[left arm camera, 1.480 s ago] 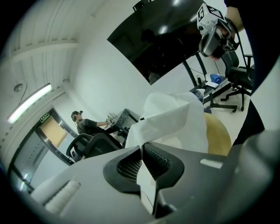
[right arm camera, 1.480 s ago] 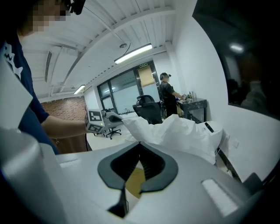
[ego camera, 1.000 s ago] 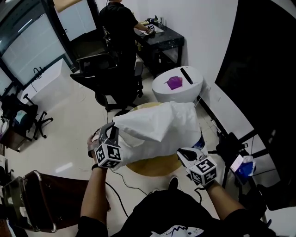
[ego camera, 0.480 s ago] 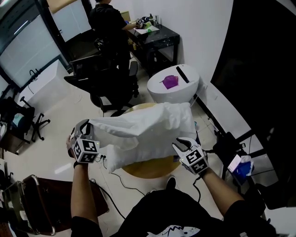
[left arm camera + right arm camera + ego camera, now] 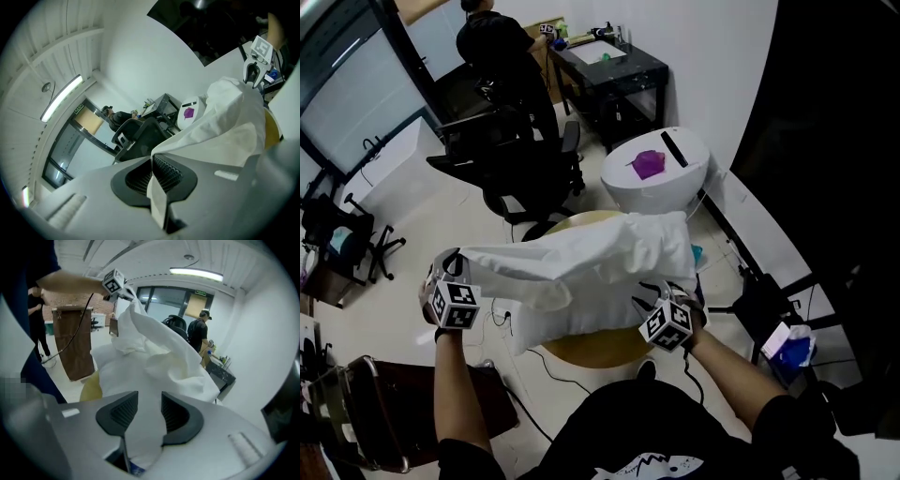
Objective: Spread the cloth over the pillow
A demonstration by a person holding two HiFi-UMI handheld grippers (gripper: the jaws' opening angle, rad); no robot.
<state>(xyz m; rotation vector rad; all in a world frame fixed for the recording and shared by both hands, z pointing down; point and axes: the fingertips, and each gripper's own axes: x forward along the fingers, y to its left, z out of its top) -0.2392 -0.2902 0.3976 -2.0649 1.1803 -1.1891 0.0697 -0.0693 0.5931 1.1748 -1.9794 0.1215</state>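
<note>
A white cloth point(image 5: 581, 267) is stretched across the round yellow table point(image 5: 614, 345), draped over a white bulk that I take for the pillow point(image 5: 546, 323), mostly hidden. My left gripper point(image 5: 448, 266) at the cloth's left end is shut on its corner; the fabric is pinched between the pads point(image 5: 157, 183). My right gripper point(image 5: 660, 296) sits low at the cloth's near right edge. Its jaws have just been opening and stand apart point(image 5: 149, 413), with loose cloth point(image 5: 150, 357) lying between them, not pressed. The right gripper view also shows the left gripper point(image 5: 117, 286) holding the far corner up.
A white round stand point(image 5: 654, 173) with a purple thing stands beyond the table. A black office chair point(image 5: 525, 164), a black desk point(image 5: 609, 70) and a person point(image 5: 492, 47) are further back. A brown cabinet point(image 5: 384, 394) is at my lower left; cables cross the floor.
My left gripper has pulled its corner further left, stretching the cloth flatter. My right gripper has dropped, rolled over and opened its jaws, so the cloth there is no longer pinched.
</note>
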